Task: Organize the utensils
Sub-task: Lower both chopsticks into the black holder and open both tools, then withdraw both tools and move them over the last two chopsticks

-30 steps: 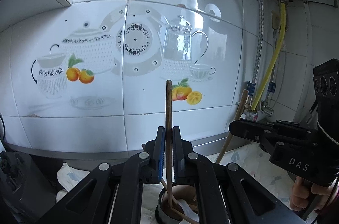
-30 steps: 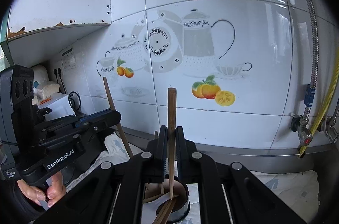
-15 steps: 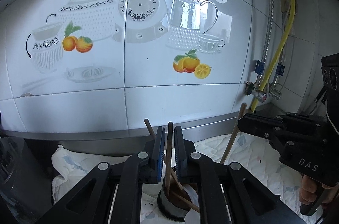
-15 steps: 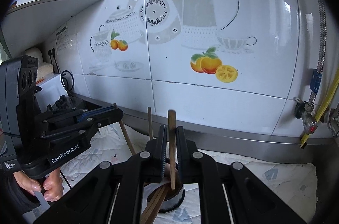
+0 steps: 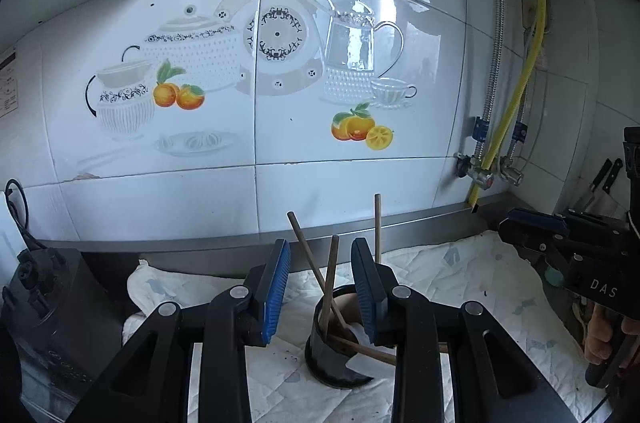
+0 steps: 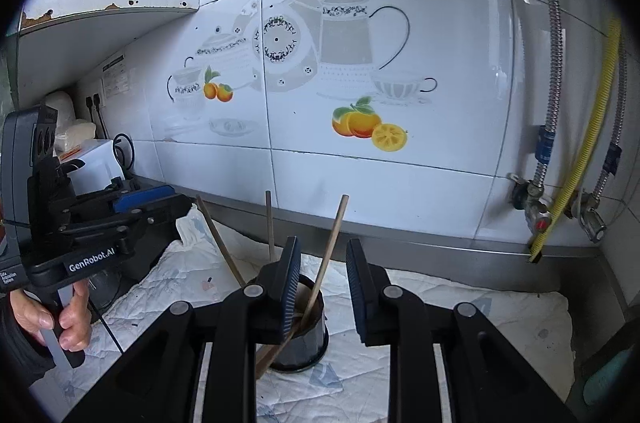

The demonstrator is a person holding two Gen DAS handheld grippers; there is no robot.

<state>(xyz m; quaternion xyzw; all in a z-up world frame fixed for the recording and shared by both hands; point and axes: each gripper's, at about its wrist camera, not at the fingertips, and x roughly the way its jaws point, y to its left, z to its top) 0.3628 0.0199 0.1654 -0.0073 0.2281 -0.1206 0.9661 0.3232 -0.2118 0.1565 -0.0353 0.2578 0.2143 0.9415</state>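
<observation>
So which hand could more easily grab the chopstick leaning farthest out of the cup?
Probably left. Both jaws just opened, gripping nothing; the left gripper is beside that chopstick, the right gripper farther off.

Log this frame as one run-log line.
left gripper: open, just opening | right gripper: open, just opening | chopsticks: released in holder

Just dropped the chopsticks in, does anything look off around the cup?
The chopsticks splay at different angles in the dark cup rather than standing together. The cloth beneath is wrinkled and spotted.
</observation>
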